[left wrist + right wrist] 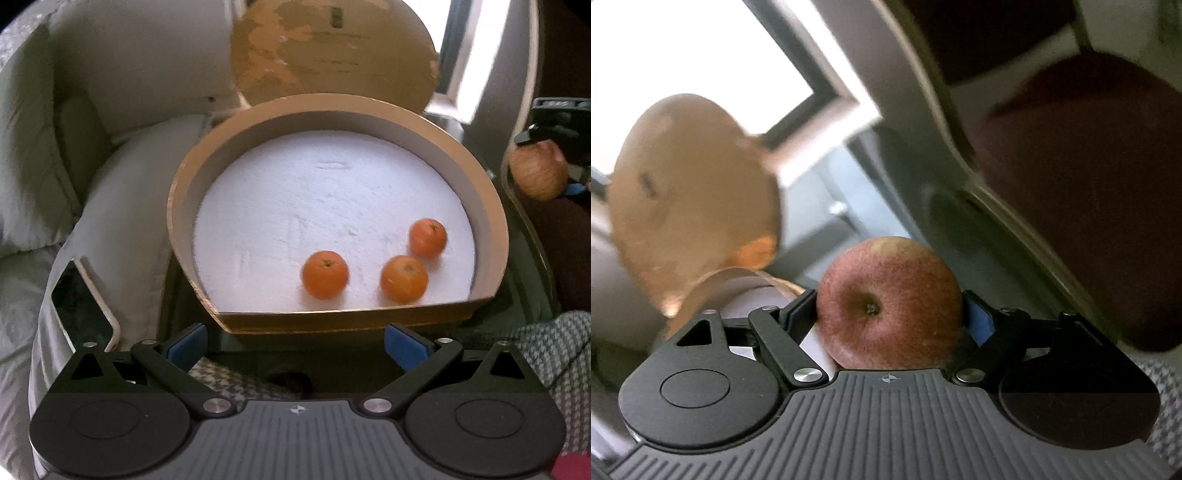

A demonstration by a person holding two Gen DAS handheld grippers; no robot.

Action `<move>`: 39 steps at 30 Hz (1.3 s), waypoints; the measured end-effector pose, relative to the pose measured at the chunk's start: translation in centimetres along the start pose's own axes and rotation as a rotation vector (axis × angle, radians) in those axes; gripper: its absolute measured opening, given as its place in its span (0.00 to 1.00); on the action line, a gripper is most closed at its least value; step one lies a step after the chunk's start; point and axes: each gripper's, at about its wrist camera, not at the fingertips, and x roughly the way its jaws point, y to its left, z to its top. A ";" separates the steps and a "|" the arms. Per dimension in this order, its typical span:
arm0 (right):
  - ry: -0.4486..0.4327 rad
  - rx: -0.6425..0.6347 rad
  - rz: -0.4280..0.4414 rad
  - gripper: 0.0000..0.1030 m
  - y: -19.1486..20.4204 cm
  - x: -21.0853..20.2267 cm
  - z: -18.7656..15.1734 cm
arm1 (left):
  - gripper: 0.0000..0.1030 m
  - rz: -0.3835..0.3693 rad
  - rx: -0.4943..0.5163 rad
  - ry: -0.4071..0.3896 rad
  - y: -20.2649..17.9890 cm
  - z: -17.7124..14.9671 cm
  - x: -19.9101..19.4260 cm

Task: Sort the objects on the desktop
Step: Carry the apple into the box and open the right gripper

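My right tool [890, 314] is clenched on an apple [888, 302]. The two blue pads [980, 319] press on its left and right sides, and the stem end of the apple looks toward the camera. The apple is red with a little yellow on top. I hold it up in the air, to the right of the box; from my left camera I can see the same apple [538, 170] in the right tool [561, 147] beyond the right rim of the box.

My left tool [295, 345] is released, its pads [404, 349] stand wide apart and nothing is between them. It hangs just in front of the near wall of the box [184, 177].

The box is a brown cardboard one with a rounded back wall and a white foam floor. Three oranges lie on this floor, in the near right part: one [325, 274] more to the middle, one [404, 279] right of it, and one [427, 237] a little farther back. They are close together but not touching. The cardboard lid [332, 48] stands up behind the box, worn in places.

Left of the box a phone [83, 306] in a pale case lies on a light grey cushion [122, 206]. A checked cloth [554, 350] is at the right below.
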 end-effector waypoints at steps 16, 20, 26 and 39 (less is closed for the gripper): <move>0.152 -0.416 0.142 0.80 15.0 3.3 -8.2 | 0.99 0.069 -0.180 0.010 7.2 -0.3 0.6; 0.221 -0.498 0.122 0.80 17.2 5.9 -10.6 | 0.99 0.069 -0.195 0.023 7.9 -0.4 1.1; 0.272 -0.557 0.079 0.80 18.2 8.3 -12.7 | 0.99 0.056 -0.200 0.038 8.2 -0.4 1.6; 0.324 -0.528 0.066 0.85 18.0 9.2 -12.7 | 0.99 0.071 -0.198 0.047 7.9 -0.4 1.7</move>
